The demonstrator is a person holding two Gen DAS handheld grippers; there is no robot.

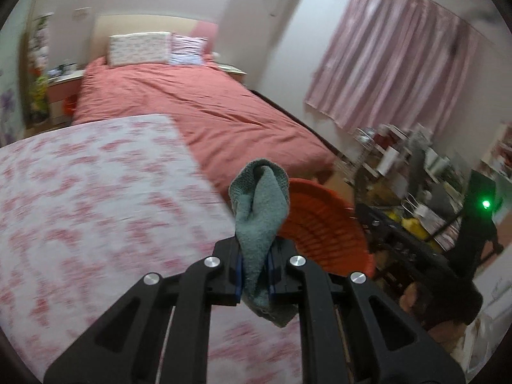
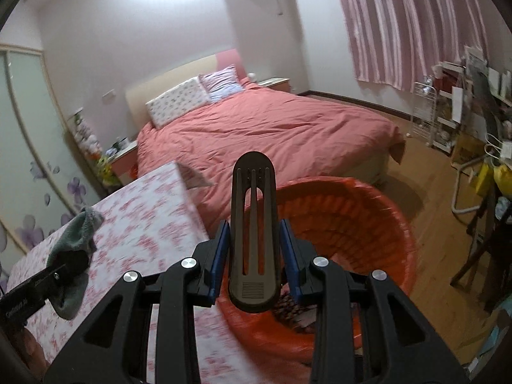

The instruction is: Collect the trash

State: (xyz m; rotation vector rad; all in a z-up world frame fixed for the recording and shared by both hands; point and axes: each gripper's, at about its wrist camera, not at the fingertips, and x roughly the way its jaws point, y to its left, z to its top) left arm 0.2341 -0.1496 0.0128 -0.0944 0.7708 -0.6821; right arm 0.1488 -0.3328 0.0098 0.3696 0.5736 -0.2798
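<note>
My left gripper (image 1: 255, 264) is shut on a grey-green cloth (image 1: 260, 206) and holds it above the table with the pink floral cover (image 1: 96, 198). The same cloth (image 2: 75, 240) and left gripper show at the left of the right wrist view. My right gripper (image 2: 254, 252) holds a dark brown slotted plastic piece (image 2: 253, 240) upright between its blue pads, over the near rim of an orange trash basket (image 2: 384, 224). The basket (image 1: 323, 227) stands beside the table and has scraps at its bottom.
A bed with a salmon cover (image 2: 272, 128) lies beyond the table. Pink curtains (image 1: 400, 60) hang at the right. Cluttered shelves and a rack (image 2: 464, 112) stand along the right wall on a wooden floor (image 2: 432, 198).
</note>
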